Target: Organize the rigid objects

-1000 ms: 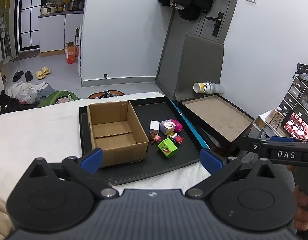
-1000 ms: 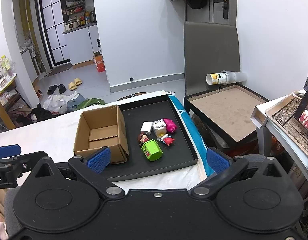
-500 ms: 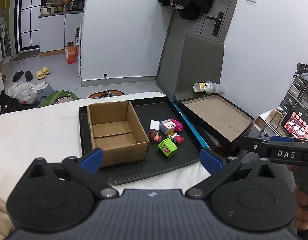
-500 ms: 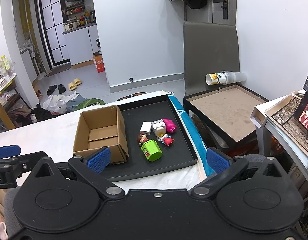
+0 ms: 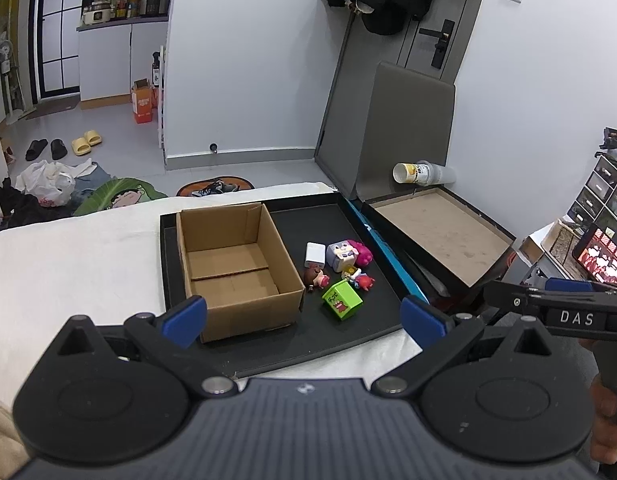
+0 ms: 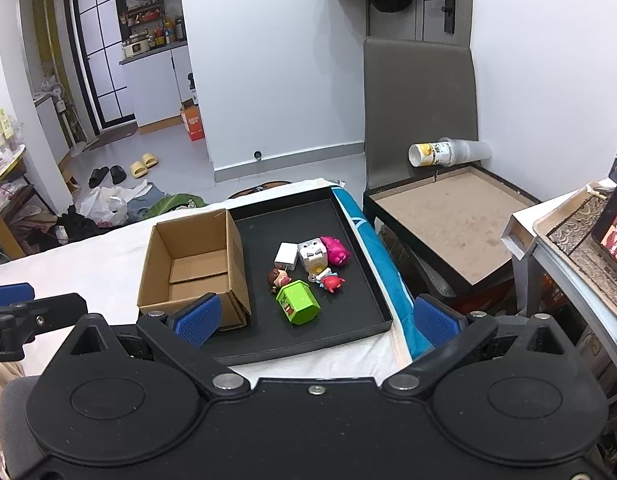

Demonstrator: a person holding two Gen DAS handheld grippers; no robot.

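Nothing looks sorted yet: the cardboard box [image 6: 196,268] sits empty on the black tray [image 6: 348,320], the small toys [image 6: 308,272] cluster beside it, and the left gripper [image 5: 304,318] and right gripper [image 6: 316,320] both hover spread wide, holding nothing.

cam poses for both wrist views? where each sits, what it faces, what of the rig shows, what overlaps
Left wrist: sits on the left gripper, held back from the black tray, facing the cardboard box; its open blue fingers show, with the right gripper and a hand at the right edge.
Right wrist: sits on the right gripper, facing the toys; the left gripper pokes in at left.
Shared: tray, box, toys, green block, chair.
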